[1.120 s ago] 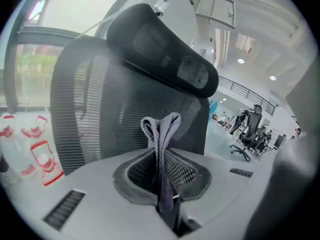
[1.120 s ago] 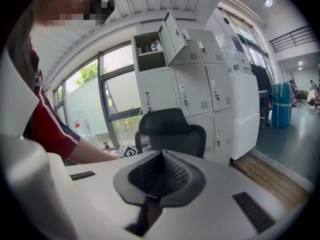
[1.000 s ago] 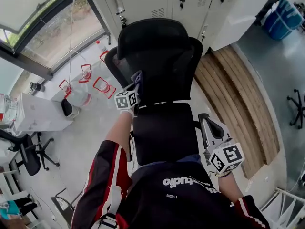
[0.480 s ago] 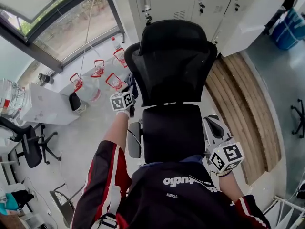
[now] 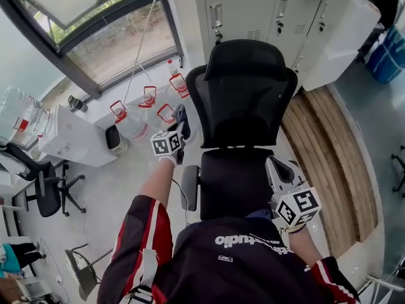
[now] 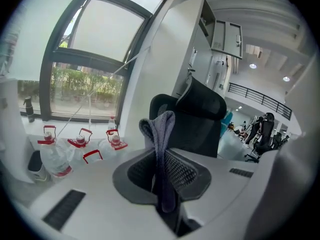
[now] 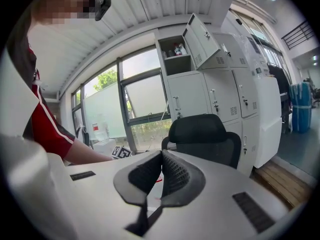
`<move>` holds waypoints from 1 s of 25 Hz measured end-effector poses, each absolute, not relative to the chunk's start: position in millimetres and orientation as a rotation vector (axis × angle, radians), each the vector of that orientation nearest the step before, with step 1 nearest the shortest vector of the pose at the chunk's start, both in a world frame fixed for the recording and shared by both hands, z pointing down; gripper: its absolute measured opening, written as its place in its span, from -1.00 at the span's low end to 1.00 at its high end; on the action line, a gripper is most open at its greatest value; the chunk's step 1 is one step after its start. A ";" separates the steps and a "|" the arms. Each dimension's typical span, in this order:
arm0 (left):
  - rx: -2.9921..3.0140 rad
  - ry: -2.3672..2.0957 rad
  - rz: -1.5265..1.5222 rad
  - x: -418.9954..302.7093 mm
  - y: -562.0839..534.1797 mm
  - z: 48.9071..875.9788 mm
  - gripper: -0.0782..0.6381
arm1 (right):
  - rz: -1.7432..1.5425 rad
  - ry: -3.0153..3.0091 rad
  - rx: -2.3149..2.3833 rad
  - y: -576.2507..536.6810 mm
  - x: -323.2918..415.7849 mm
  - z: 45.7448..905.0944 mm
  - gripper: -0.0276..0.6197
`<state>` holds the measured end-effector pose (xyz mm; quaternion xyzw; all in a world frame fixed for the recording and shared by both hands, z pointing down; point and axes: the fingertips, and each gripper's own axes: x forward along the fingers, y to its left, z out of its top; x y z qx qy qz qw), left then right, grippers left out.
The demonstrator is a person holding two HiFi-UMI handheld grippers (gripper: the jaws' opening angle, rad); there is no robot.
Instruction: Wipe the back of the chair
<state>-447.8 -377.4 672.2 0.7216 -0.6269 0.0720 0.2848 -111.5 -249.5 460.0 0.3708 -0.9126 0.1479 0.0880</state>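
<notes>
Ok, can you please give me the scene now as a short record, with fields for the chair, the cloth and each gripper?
chair: black, mesh back, seat towards the person, in front of the lockers
left gripper: shut on the cloth
cloth: grey, folded, sticks out past the gripper
cloth to chair: by the back's left edge; contact cannot be told
right gripper: shut, empty, low at the chair's right side
floor: water bottles with red handles, left of the chair
</notes>
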 end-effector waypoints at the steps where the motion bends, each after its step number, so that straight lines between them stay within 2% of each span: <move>1: 1.939 -1.672 0.192 -445.6 -373.4 669.7 -0.63 | 0.438 -2.724 1.102 -246.8 -112.7 458.7 -0.87; 10: 2.003 -1.610 0.211 -395.2 -370.1 670.8 -0.63 | 0.426 -2.723 1.176 -242.8 -80.9 454.8 -0.87; 25: 2.121 -1.313 0.261 -173.1 -433.2 731.3 -0.63 | 0.517 -2.597 1.382 -282.9 54.8 486.3 -0.87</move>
